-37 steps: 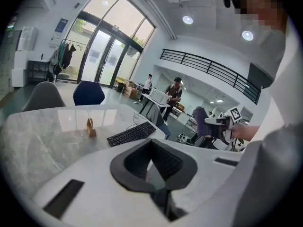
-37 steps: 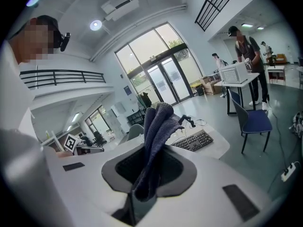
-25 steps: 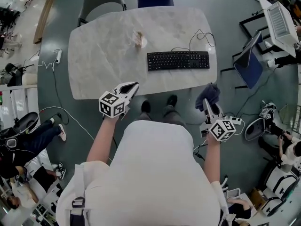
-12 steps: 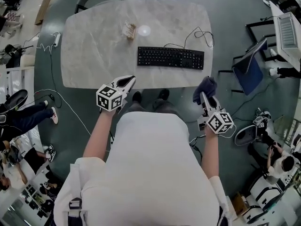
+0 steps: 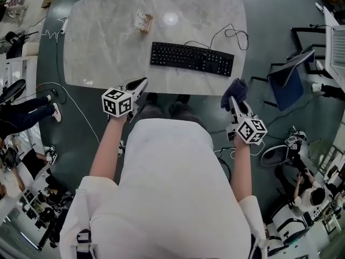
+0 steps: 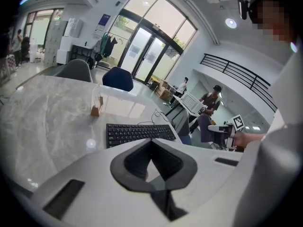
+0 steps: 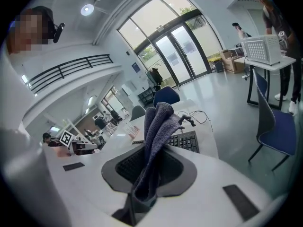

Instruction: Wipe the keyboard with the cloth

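Surface [image 5: 108,53] carries the keyboard [image 5: 192,58]. Cloth [image 5: 235,88] hangs just beyond the keyboard's right end (clear of the surface), clamped in the right claw [image 5: 233,102]. Left claw [image 5: 139,85]: closed, empty, near the keyboard's left end.

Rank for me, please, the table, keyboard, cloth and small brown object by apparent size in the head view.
1. table
2. keyboard
3. cloth, nearer the camera, so this place is unsure
4. small brown object
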Tool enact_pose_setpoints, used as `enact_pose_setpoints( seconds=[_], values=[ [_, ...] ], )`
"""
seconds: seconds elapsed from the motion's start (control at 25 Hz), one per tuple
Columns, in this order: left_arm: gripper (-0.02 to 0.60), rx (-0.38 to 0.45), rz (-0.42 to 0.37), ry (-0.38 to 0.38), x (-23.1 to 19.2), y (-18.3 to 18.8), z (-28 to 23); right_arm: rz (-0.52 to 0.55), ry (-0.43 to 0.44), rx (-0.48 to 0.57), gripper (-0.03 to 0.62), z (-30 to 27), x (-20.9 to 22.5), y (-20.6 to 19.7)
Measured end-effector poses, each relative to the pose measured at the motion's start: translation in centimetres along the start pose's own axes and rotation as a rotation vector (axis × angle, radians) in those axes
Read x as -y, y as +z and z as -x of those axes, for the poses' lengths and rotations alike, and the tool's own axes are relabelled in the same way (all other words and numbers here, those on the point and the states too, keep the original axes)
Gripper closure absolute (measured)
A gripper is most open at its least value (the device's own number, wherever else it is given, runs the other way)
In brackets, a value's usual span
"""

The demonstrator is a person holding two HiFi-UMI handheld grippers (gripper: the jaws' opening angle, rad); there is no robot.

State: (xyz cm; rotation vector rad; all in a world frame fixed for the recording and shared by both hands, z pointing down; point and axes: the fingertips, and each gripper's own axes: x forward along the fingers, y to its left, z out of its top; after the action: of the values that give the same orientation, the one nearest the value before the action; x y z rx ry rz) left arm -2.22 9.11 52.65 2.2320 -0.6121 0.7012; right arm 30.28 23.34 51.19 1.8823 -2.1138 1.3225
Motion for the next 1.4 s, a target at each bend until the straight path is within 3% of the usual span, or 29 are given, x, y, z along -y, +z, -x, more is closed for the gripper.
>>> enact_pose_setpoints(
  seconds=[0.16,0.6,0.8,1.24,1.4],
  values=[
    [0.574,0.016,0.058,0.020,-0.8,0.0,-1.0,-0.011,0.006,-0.028,0.522,-0.9,1.2,0.1],
    [0.574,-0.057,0.116,0.027,-4.2,-1.6,-3.8,-0.042,-0.059,-0.095,0.522,-3.1,5.3,-0.9],
    [0.572,-0.080,0.202,0.014,-7.1,-3.3,-4.7,-0.065,-0.101,-0.113,0.522,-4.2,6.9,-1.1],
    [0.572,-0.187,0.170,0.001,-11.1,-4.1,-8.4,-0.098,-0.211,-0.248,0.522,-7.6,11.4,-3.6],
    [0.572,-0.223,0.207,-0.015,-12.3,-4.9,-10.1,-0.098,-0.257,-0.289,0.522,-8.7,13.0,-4.3]
  ],
)
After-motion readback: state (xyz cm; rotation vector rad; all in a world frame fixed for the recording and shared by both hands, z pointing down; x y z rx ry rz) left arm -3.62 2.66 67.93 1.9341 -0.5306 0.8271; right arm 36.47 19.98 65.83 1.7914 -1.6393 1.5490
